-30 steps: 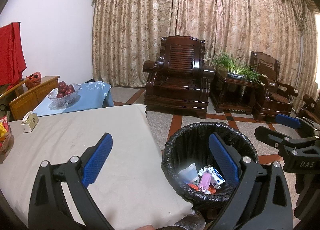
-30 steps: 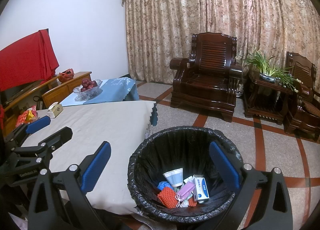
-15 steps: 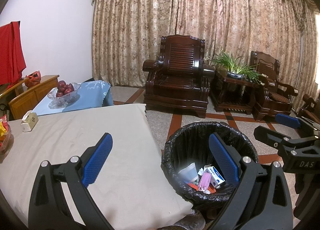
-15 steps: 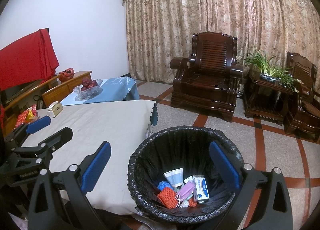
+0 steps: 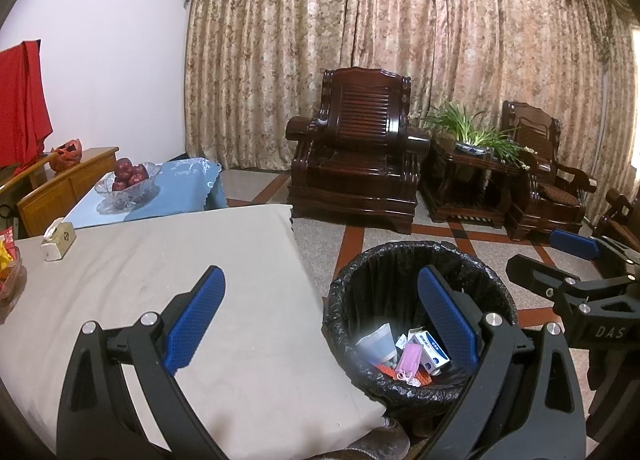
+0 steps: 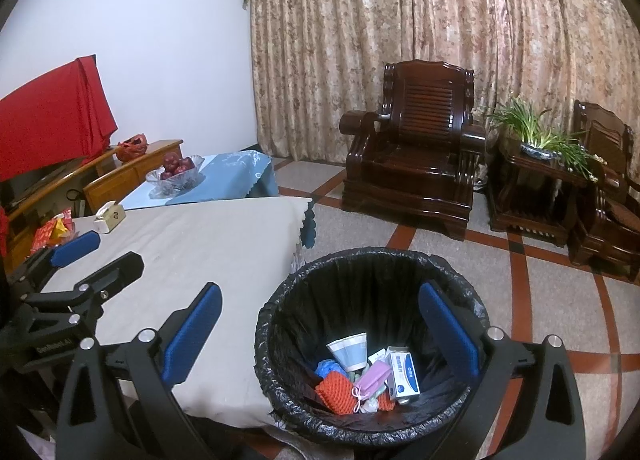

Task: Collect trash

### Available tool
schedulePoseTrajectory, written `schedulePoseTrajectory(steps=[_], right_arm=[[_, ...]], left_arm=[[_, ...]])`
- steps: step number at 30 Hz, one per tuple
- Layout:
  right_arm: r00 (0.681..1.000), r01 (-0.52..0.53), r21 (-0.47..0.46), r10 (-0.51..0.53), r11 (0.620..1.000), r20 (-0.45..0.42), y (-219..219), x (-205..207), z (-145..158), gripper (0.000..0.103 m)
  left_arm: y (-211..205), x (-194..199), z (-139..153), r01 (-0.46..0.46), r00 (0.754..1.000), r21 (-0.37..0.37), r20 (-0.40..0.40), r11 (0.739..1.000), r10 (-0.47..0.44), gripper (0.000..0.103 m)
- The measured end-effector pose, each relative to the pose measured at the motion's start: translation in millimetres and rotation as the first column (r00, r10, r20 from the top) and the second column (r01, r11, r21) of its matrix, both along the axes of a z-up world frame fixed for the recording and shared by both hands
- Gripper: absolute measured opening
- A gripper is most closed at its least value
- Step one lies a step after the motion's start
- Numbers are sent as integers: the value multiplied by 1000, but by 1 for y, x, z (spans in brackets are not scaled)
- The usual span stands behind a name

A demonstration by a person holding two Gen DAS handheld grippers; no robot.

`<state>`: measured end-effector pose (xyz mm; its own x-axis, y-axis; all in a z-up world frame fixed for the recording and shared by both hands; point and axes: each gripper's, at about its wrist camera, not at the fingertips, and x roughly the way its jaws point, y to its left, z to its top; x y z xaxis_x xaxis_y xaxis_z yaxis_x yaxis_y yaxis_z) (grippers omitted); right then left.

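Trash (image 6: 366, 378): lies at the bottom of the bin, which stands on the floor just beside the near corner of the table.
Left gripper (image 5: 318, 316): fingers spread wide, nothing between them; one blue pad (image 5: 196, 316) over the table, the other over the bin's mouth.
Right gripper (image 6: 320, 334): fingers spread wide, nothing held; the right pad (image 6: 448, 330) over the bin's right rim, the left pad over the table edge.
Gripper relation: each shows in the other's view, the right gripper (image 5: 576, 260) to the right of the bin, the left gripper (image 6: 80, 260) over the table to the left of the bin.
Bin (image 6: 400, 264): round, lined with a black bag folded over the rim; upright.
Bin contents: paper cup (image 6: 350, 348) lying on its side, white-and-blue box (image 6: 404, 372), pink face mask (image 6: 374, 378), orange mesh piece (image 6: 336, 394), blue crumpled item (image 6: 330, 368).
Table (image 5: 140, 268): covered with a beige cloth, left of the bin; a tissue box (image 5: 58, 240) near its far left edge.
Second table beyond the bin's table: blue cloth (image 5: 180, 188), carrying a glass bowl of red apples (image 5: 128, 180).
Beyond the bin: dark wooden armchair (image 5: 356, 156) before patterned curtains (image 5: 400, 40); potted plant (image 5: 472, 134) on a side stand to its right.
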<state>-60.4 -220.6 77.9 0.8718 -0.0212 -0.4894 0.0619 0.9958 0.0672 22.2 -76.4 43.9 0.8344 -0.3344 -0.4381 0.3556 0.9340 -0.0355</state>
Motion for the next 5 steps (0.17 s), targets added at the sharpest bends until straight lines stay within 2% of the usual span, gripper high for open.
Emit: schedulePoseTrajectory(steps=[5], right_arm=[[1000, -1, 0, 1, 1000, -2, -1, 1, 1, 97]], left_arm=[[0, 0, 1, 0, 1000, 0, -1, 1000, 0, 94]])
